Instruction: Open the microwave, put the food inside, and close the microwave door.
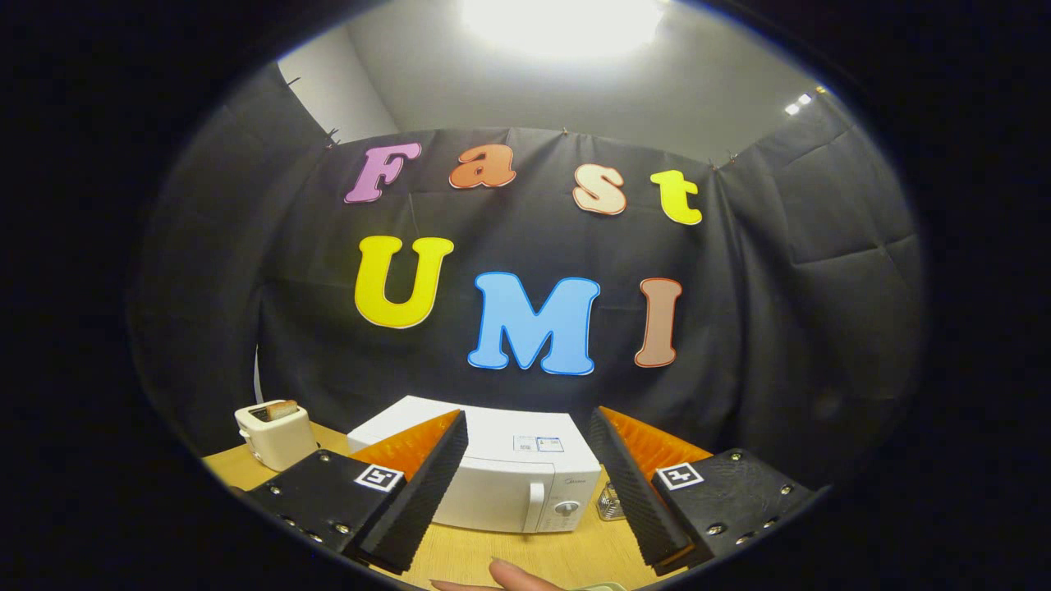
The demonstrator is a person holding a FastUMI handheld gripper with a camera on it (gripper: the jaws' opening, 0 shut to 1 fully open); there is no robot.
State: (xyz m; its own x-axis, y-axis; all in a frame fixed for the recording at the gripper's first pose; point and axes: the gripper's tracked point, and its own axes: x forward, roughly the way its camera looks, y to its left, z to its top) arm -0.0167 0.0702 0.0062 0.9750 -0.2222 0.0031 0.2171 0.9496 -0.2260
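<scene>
A: Where is the white box-shaped microwave [501, 476] with smooth metal walls?

B: It stands in the lower middle of the frame on the pale wooden table [525, 550], beyond the fingers and seen between them. Its door is closed, with a vertical white handle [535, 502] and a round knob [566, 508] to the right of the handle.

A: And the hand-held gripper [534, 525]?

B: It is released. The two fingers stand wide apart, hold nothing, and have ribbed, saw-tooth inner faces.

A: Can you see the food?

B: A small cream toaster [275, 433] in the lower left carries a brown slice of bread [281, 409] in its slot. I judge this may be the food, but I cannot be sure. A small clear glass object [609, 502] stands just right of the microwave. A person's fingertip [517, 574] shows at the bottom centre.

A: How far is the task?

B: A closed door fits two stages: before the food goes in, or after it went in and the door was shut. I cannot see inside the microwave.

A: What could go wrong from here?

B: If the handle must be pulled, it is slim and glossy, so the ribbed fingers can slip off it. The microwave may also slide on the smooth wood when someone pulls hard. The glass object is near the right finger, so a wide swing could knock it. Bread is soft, and a strong squeeze would crush it.
</scene>
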